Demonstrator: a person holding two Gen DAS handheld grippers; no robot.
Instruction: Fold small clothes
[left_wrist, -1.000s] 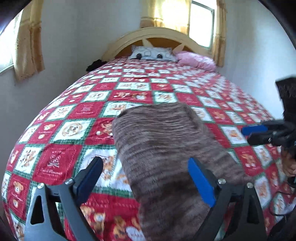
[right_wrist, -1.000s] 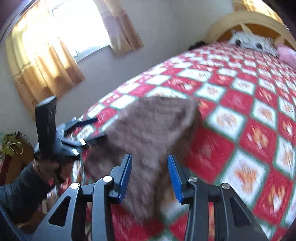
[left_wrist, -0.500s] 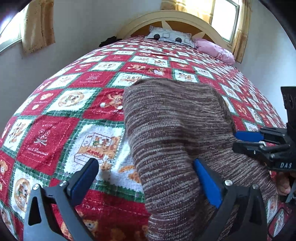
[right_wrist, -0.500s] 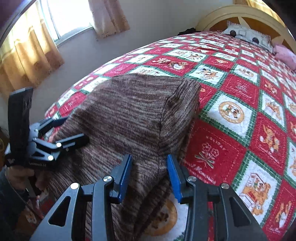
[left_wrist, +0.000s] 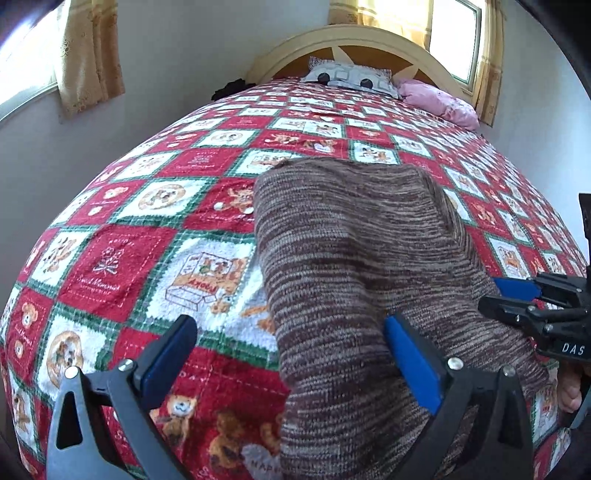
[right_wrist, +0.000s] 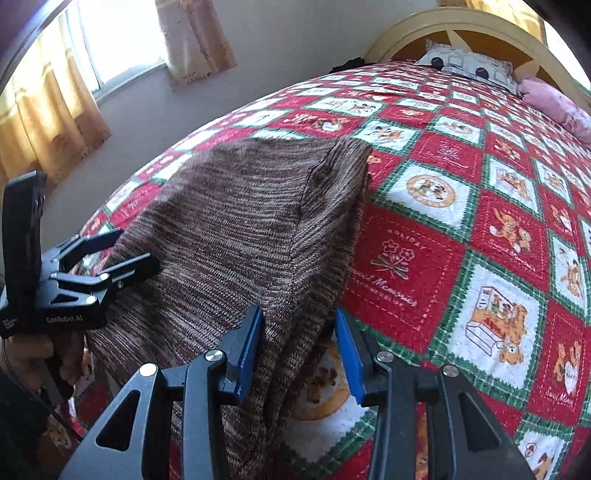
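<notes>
The bed (left_wrist: 155, 206) carries the brown knit garment (left_wrist: 354, 251), spread near its foot edge and unfolded; every fold remains, I judge. Against earlier frames it fills more of both views. Left gripper (left_wrist: 291, 354) jaws, just widening, stand spread; right gripper (right_wrist: 299, 350) jaws flank the hem without pinching.

Open bedspread (left_wrist: 110, 266) all round the knit garment (left_wrist: 351, 240); pillows (left_wrist: 351, 79) far off.

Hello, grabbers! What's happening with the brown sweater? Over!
Left gripper open wide at sweater's near edge. Right gripper half open, fabric between pads, none pinched. Sweater flat on bedspread. Nothing in the way.
</notes>
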